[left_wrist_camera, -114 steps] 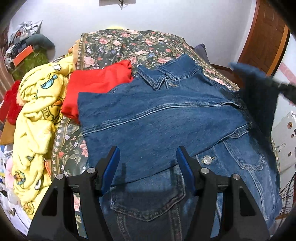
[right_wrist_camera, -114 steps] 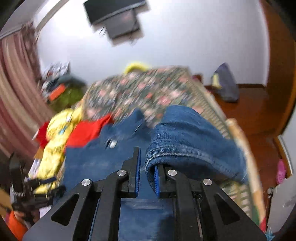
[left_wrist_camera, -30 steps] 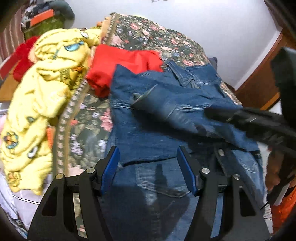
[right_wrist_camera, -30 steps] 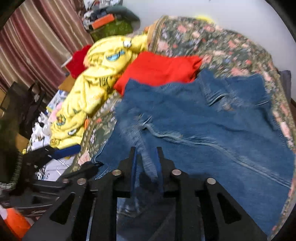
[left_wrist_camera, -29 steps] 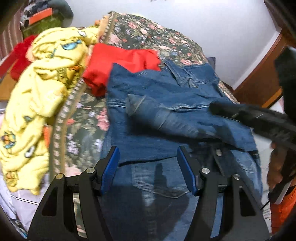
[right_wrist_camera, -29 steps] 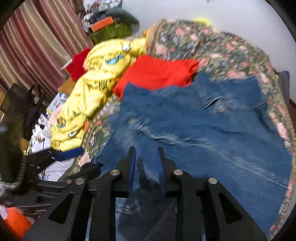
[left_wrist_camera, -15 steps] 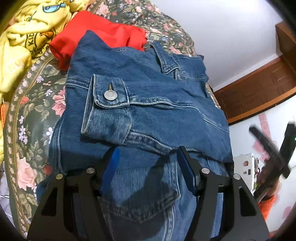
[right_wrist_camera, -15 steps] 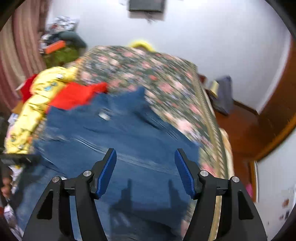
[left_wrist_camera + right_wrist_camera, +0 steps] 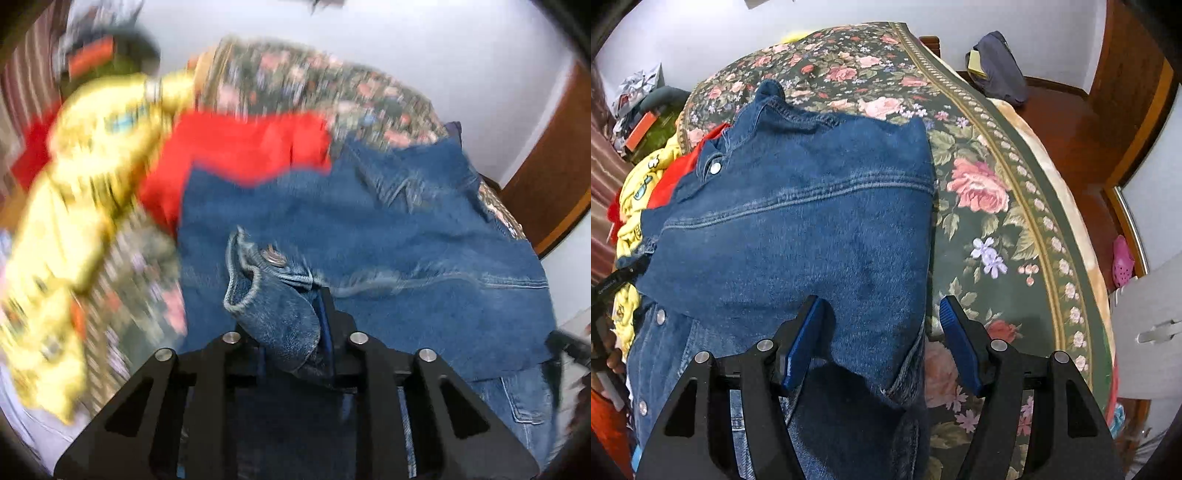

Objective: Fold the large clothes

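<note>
While the left gripper (image 9: pixel 291 325) pinches the denim jacket's cuff (image 9: pixel 258 291), the right gripper (image 9: pixel 879 343) hangs open.
Sleeve runs toward 3 o'clock across the denim jacket (image 9: pixel 798 229).

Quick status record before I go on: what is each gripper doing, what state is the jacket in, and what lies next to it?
left gripper: shut on the sleeve cuff
right gripper: open, over the jacket's right edge
denim jacket: on the floral bedspread, sleeves folded across the body
left of the jacket: red garment, yellow garment
</note>
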Available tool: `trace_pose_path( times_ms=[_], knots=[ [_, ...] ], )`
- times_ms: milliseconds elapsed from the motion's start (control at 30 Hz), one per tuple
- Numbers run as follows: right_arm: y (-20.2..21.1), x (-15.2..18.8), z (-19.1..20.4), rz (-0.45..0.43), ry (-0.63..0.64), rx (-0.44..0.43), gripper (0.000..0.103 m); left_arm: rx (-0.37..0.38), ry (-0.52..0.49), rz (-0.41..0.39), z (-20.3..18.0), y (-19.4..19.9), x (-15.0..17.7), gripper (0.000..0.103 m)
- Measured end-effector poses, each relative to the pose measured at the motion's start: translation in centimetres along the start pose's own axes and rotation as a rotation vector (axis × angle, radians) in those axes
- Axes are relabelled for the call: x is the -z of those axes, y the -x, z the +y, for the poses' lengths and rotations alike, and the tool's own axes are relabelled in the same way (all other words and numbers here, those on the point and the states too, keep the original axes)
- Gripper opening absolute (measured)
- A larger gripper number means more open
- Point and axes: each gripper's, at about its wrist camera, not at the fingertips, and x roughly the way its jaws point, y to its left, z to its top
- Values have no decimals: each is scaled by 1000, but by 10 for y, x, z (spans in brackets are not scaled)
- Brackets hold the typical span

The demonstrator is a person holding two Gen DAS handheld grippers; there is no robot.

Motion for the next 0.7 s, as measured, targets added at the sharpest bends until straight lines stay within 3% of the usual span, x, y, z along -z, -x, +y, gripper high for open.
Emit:
trace_pose_path(
  times_ms=[67,167,300,367,500,600,700],
  knots=[
    [7,-2,-1,-28,3,-3,62,-23,-56,-97,-9,25,-11,21],
    [17,-8,-3,-65,9,-1,62,32,-78,-246,-13,67,-29,21],
    [17,-7,0,-81,17,-5,62,29,-59,-331,0,89,-38,21],
    [3,-3,3,-43,23,-5,63,30,-66,-290,8,78,-38,21],
    [-21,8,4,42,43,3,63,-37,-119,-67,18,25,-16,23],
    [-24,14,1,52,30,-14,63,-59,-118,72,33,-10,6,32],
    [-21,9,-2,58,16,-30,64,-52,-70,134,48,-22,17,49]
  ],
)
